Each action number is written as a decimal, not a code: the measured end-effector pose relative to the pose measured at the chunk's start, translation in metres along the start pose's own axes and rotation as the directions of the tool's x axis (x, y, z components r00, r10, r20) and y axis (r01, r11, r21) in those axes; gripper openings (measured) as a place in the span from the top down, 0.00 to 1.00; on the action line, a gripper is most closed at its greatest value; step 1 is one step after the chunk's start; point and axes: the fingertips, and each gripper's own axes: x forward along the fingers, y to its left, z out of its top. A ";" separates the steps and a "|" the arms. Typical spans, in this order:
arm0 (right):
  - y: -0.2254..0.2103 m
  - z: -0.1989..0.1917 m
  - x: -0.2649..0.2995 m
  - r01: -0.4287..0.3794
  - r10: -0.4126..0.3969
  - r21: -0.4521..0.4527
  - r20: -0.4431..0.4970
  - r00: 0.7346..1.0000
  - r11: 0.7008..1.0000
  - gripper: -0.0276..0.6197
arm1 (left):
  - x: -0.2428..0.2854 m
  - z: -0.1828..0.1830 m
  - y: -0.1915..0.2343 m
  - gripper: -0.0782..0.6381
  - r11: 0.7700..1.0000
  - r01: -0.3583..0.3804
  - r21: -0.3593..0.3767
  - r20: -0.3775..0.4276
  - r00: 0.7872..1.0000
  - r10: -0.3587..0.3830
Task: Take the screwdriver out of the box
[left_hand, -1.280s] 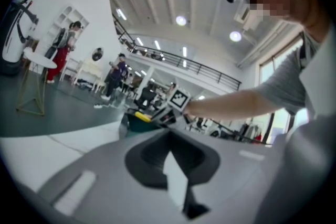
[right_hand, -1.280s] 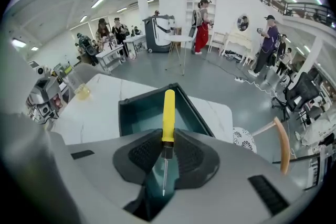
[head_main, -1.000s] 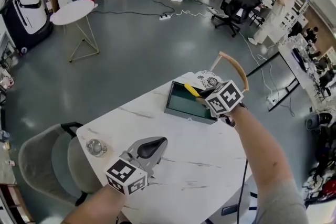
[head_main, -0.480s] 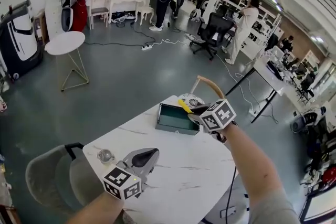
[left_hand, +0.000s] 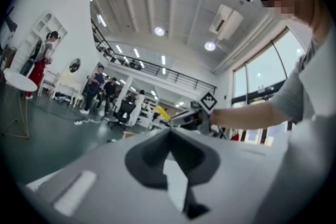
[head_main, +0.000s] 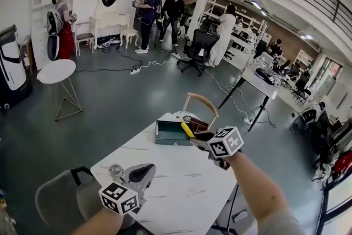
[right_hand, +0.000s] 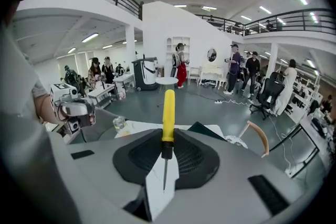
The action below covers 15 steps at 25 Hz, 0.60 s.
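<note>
A yellow-handled screwdriver (head_main: pixel 187 130) (right_hand: pixel 168 107) is held up above the table, just right of the open dark green box (head_main: pixel 169 134). My right gripper (head_main: pixel 197 137) (right_hand: pixel 167 134) is shut on its black collar and metal shaft. The handle sticks out past the jaw tips. The box stands at the far edge of the white marble table (head_main: pixel 181 184). My left gripper (head_main: pixel 146 170) (left_hand: pixel 169 131) hovers over the table's near left part, its jaws meeting at the tips with nothing between them. The left gripper view also catches the screwdriver (left_hand: pixel 163 112) in the distance.
A small clear glass object (head_main: pixel 114 169) (right_hand: pixel 119 123) sits on the table's left edge. A chair with a wooden back (head_main: pixel 201 104) (right_hand: pixel 258 136) stands behind the box, a grey chair (head_main: pixel 58 201) at the near left. Several people stand far back in the hall.
My right gripper has lifted the screwdriver up and away from the box. My left gripper has risen too. The head view has tilted up toward the hall.
</note>
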 end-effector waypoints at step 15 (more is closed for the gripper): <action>0.060 -0.039 -0.101 -0.140 0.052 0.199 0.394 0.918 0.970 0.85 | -0.045 0.015 -0.049 0.88 0.999 -0.043 0.032 -0.017 0.999 0.044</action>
